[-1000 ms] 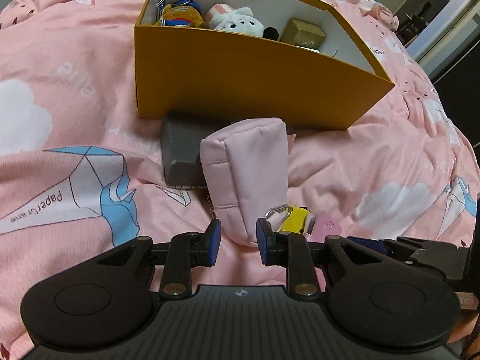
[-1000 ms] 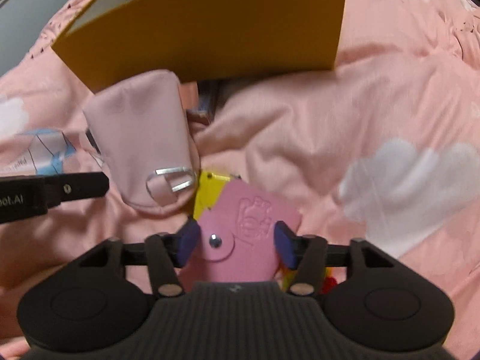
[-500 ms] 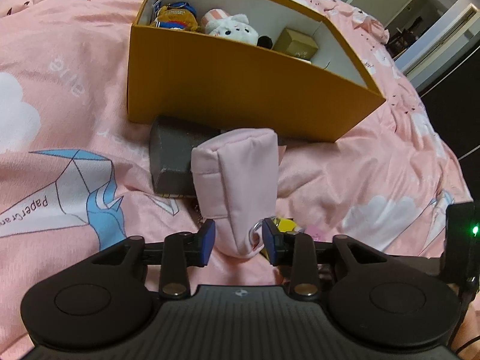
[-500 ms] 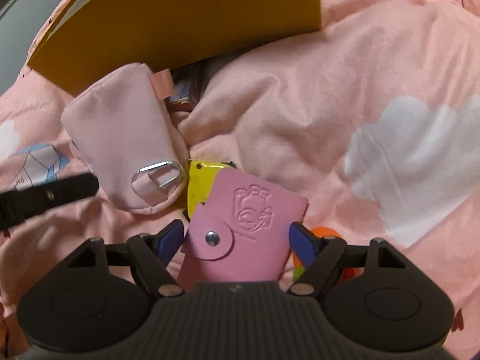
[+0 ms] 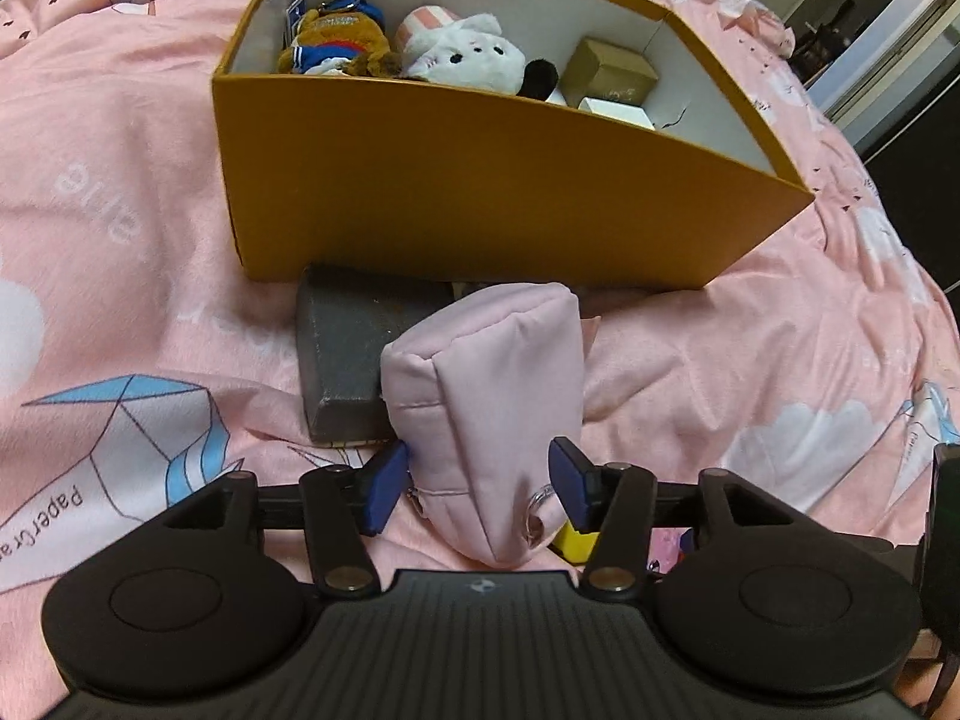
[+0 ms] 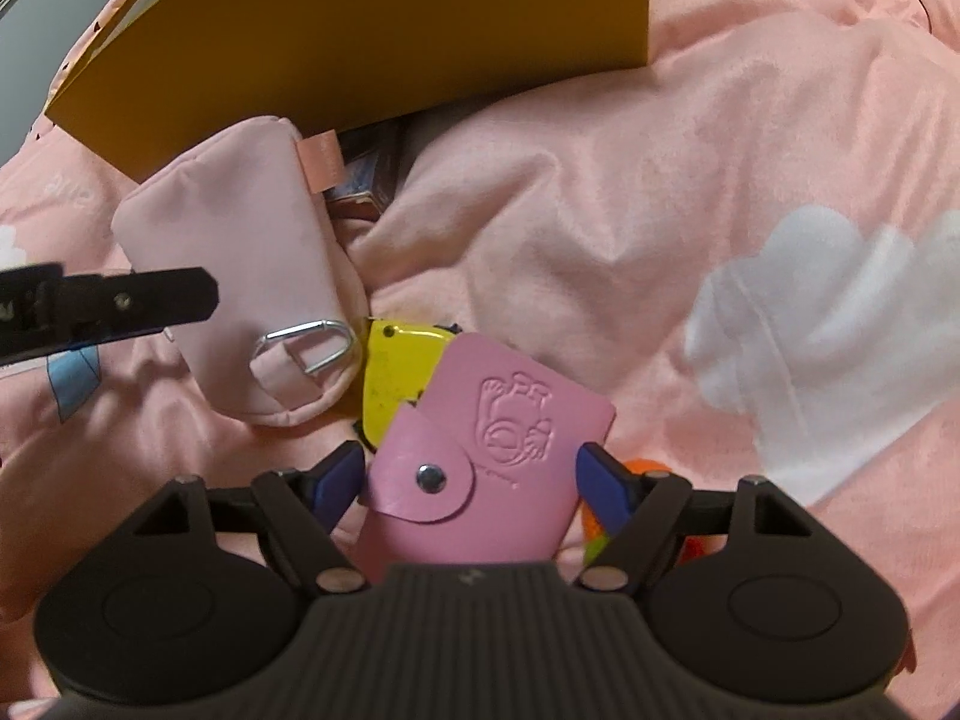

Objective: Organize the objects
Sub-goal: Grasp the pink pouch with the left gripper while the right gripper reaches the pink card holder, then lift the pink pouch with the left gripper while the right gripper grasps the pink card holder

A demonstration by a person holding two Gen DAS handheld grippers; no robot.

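A pale pink fabric pouch [image 5: 492, 396] with a metal ring lies on the pink bedspread [image 5: 120, 240], leaning on a dark grey box [image 5: 348, 348]. My left gripper [image 5: 478, 489] straddles the pouch's near end. Its jaws are opening and the blue pads stand just off the fabric. In the right wrist view a pink leather key case [image 6: 492, 456] with a snap lies between the pads of my right gripper [image 6: 474, 477], which is open wide with small gaps on both sides. The pouch [image 6: 240, 276] lies to its left there, next to a finger [image 6: 138, 300] of the left gripper.
An orange cardboard box [image 5: 480, 192] stands just behind the pouch, holding plush toys [image 5: 456, 54] and small cartons [image 5: 609, 66]. A yellow item [image 6: 396, 378] lies partly under the key case. Something orange [image 6: 645, 468] peeks out by the right pad. A cloud-printed stretch of the bedspread [image 6: 780, 330] spreads right.
The left jaws have spread from nearly shut to wide and slid forward around the pouch's end. The right jaws have widened further around the key case and dropped closer to it.
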